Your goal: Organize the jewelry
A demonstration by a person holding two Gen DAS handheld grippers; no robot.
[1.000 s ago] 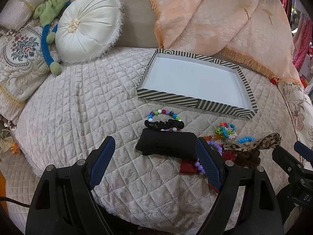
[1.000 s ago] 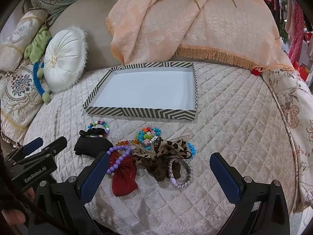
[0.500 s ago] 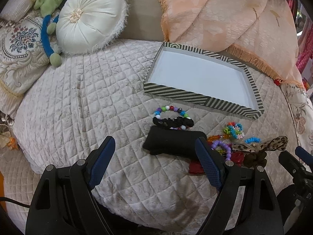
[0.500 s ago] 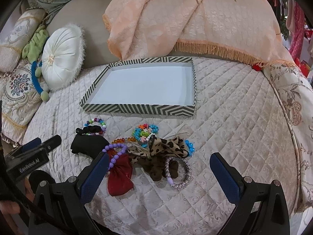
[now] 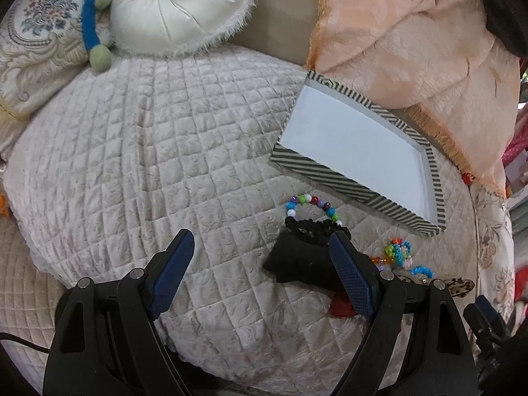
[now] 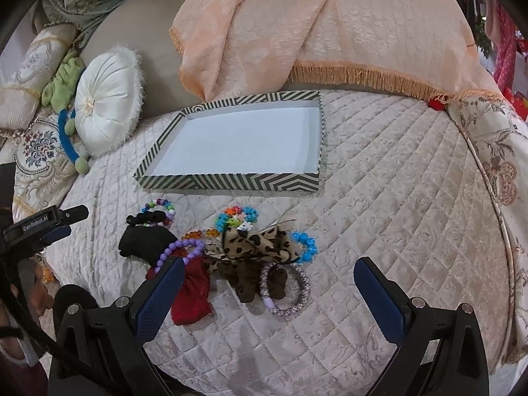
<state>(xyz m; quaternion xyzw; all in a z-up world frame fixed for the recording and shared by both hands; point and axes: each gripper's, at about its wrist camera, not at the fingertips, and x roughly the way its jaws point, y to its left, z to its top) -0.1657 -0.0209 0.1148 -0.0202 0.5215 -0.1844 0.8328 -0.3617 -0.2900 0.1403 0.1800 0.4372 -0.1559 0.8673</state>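
From the left wrist view, the left gripper (image 5: pixel 260 257) hangs released over the cream quilted bedspread (image 5: pixel 138 165), its blue-padded fingers (image 5: pixel 171 267) spread wide with nothing between them. The right-hand finger overlaps the edge of a black fabric pouch (image 5: pixel 297 260). Just beyond the pouch lies a black ruffled scrunchie (image 5: pixel 310 226), touching a bracelet of mixed coloured beads (image 5: pixel 312 203). The shallow striped cardboard tray with a white floor (image 5: pixel 349 142) sits farther back, toward the bedspread's far right edge, holding nothing. A round white tufted cushion (image 5: pixel 175 6) rests at the far left edge.

From the right wrist view, the right gripper (image 6: pixel 264 280) is likewise released, fingers wide apart above the jewelry heap near the bedspread's front edge. Between them lie a leopard-print fabric bow (image 6: pixel 257 244), a brown scrunchie (image 6: pixel 244 280) and a speckled woven hair ring (image 6: pixel 297 300) overlapping it. A red velvet pouch (image 6: pixel 193 293) lies by the left finger, under a purple bead bracelet (image 6: pixel 180 250). A bright blue bead bracelet (image 6: pixel 307 246) pokes out to the bow's right. The striped tray (image 6: pixel 231 181) stands just behind the heap.
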